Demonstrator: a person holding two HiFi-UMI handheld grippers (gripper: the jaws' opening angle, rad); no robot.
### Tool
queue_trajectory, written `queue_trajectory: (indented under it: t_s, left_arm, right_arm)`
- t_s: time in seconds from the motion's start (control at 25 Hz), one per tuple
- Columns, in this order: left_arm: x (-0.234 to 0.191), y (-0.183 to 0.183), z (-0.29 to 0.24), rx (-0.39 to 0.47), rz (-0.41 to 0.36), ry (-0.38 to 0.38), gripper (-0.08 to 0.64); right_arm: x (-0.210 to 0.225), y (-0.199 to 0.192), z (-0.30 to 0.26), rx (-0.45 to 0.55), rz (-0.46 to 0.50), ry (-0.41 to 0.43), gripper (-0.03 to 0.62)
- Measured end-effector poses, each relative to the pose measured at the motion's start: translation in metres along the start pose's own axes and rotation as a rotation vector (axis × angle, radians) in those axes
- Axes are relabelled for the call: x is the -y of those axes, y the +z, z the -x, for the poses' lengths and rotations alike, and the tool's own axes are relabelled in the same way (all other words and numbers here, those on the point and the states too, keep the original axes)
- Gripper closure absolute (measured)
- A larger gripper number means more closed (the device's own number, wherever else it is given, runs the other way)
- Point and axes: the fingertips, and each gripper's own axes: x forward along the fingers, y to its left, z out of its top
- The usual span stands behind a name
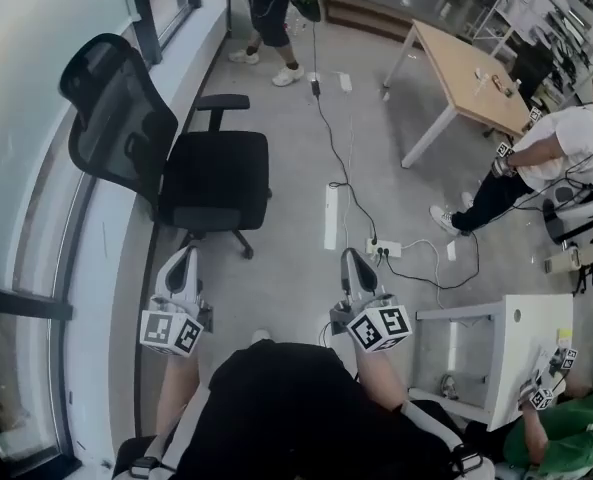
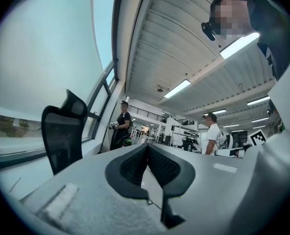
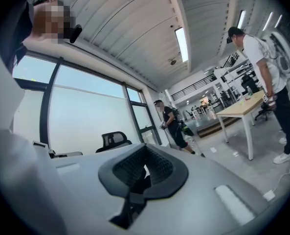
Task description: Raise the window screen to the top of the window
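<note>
The window runs along the left wall, its pale screen (image 1: 26, 88) covering the glass above a dark frame bar (image 1: 21, 303). In the left gripper view the screen (image 2: 47, 58) fills the left side; in the right gripper view it shows as light panes (image 3: 81, 116). My left gripper (image 1: 184, 258) and right gripper (image 1: 352, 258) are held side by side in front of my body, pointing out over the floor, well away from the window. The left gripper (image 2: 147, 150) is shut with nothing in it. The right gripper (image 3: 145, 154) is shut too, and it holds nothing.
A black office chair (image 1: 191, 158) stands between me and the window. A power strip (image 1: 384, 249) with cables lies on the floor ahead. A wooden table (image 1: 466, 63) is at the back right, a white desk (image 1: 521, 333) at the right. Other people stand or sit around.
</note>
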Motion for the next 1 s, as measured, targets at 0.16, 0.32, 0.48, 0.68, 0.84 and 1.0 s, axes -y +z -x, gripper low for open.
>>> queue_trajectory:
  t_s: [0.16,0.32,0.48,0.68,0.84,1.0]
  left_arm:
    - [-0.046,0.009,0.039,0.011,-0.001,0.122,0.555]
    - [-0.08,0.023,0.069,0.05,-0.013,0.235,0.557]
    - [-0.091,0.04,0.092,0.062,-0.024,0.332,0.555]
    - [-0.102,0.038,0.128,0.084,-0.031,0.476,0.557]
    - [-0.109,0.041,0.157,0.114,-0.046,0.638,0.557]
    - [-0.114,0.055,0.179,0.152,-0.057,0.774,0.555]
  right_arm:
    - [-0.046,-0.018,-0.043,-0.045,0.007,0.125,0.588]
    - [-0.083,-0.027,-0.085,-0.08,0.003,0.239,0.588]
    - [-0.106,-0.036,-0.114,-0.116,-0.014,0.328,0.588]
    - [-0.138,-0.058,-0.15,-0.188,-0.048,0.473,0.588]
    - [-0.176,-0.073,-0.189,-0.238,-0.043,0.644,0.588]
    - [-0.215,-0.073,-0.215,-0.255,-0.025,0.804,0.588]
